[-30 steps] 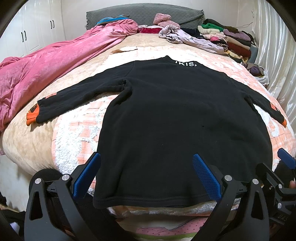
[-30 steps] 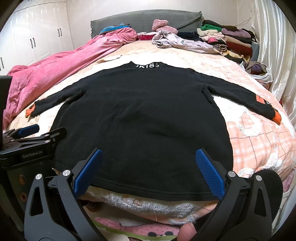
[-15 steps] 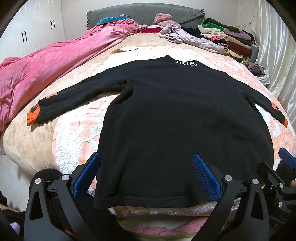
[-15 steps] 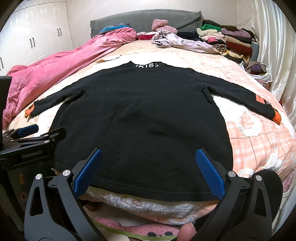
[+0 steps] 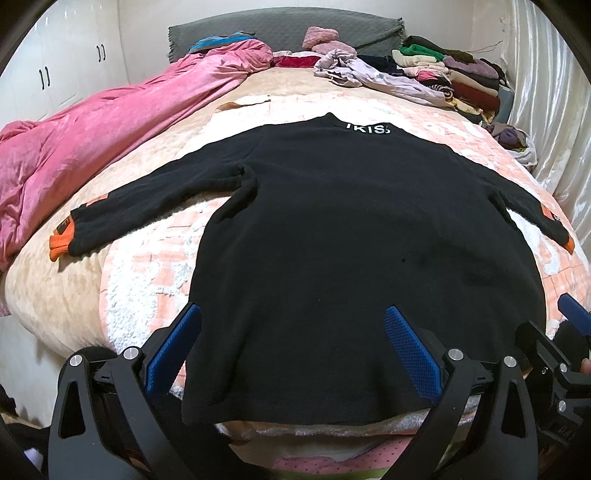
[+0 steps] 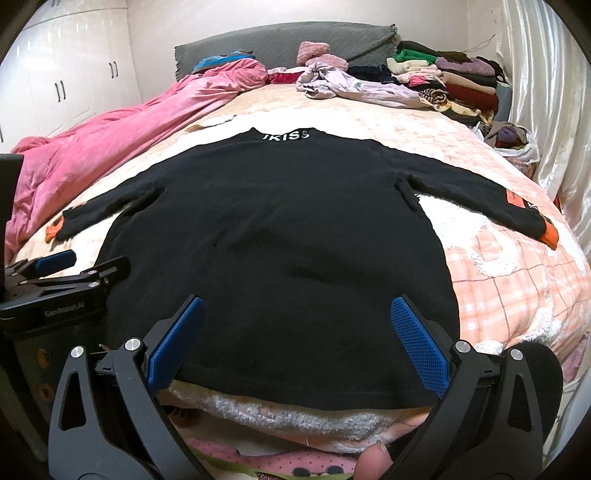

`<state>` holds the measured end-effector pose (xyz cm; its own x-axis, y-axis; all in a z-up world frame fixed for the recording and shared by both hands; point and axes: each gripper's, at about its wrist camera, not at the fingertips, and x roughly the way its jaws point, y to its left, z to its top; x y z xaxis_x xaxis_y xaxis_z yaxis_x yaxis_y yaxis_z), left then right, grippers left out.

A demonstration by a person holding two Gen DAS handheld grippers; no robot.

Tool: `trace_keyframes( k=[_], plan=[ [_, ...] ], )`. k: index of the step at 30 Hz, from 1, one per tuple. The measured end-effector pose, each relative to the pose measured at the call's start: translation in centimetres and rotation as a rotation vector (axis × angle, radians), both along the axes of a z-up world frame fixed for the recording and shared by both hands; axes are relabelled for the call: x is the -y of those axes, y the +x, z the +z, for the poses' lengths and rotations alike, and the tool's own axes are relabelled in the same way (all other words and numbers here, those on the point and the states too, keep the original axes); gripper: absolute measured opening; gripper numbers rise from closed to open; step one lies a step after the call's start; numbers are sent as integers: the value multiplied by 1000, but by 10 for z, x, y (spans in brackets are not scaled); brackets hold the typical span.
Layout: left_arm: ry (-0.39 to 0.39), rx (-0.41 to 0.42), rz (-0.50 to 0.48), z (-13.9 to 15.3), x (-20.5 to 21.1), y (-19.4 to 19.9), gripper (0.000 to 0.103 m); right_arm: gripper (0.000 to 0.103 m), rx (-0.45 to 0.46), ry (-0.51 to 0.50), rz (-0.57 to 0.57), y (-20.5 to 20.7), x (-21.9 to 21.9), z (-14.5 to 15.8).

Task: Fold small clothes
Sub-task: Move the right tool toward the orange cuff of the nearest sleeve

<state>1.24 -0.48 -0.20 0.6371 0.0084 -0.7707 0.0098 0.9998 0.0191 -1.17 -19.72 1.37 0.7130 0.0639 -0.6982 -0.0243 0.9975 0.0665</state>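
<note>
A black long-sleeved sweater (image 5: 351, 240) (image 6: 277, 240) lies flat on the bed, both sleeves spread out, orange cuffs at the ends, white lettering at the collar on the far side. Its hem lies along the bed's near edge. My left gripper (image 5: 291, 347) hovers open over the hem's left part, nothing between its blue pads. My right gripper (image 6: 297, 341) is open too, above the hem's right part. Each gripper shows at the edge of the other's view.
A pink quilt (image 5: 92, 140) runs along the bed's left side. Folded clothes (image 6: 450, 77) are stacked at the far right, with loose garments (image 6: 347, 85) beside the grey headboard (image 5: 280, 29). A curtain (image 6: 546, 92) hangs on the right; white cupboards (image 6: 66, 81) stand on the left.
Barely anything has moved: both grippers stay open over the hem, and the sweater lies as before.
</note>
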Motion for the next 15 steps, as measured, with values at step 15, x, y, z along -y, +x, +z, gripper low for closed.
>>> trace_keyframes(
  k=[15],
  plan=[
    [-19,-16,-26,2,22,43,99,95,28,9,-95,38,39,12]
  ],
)
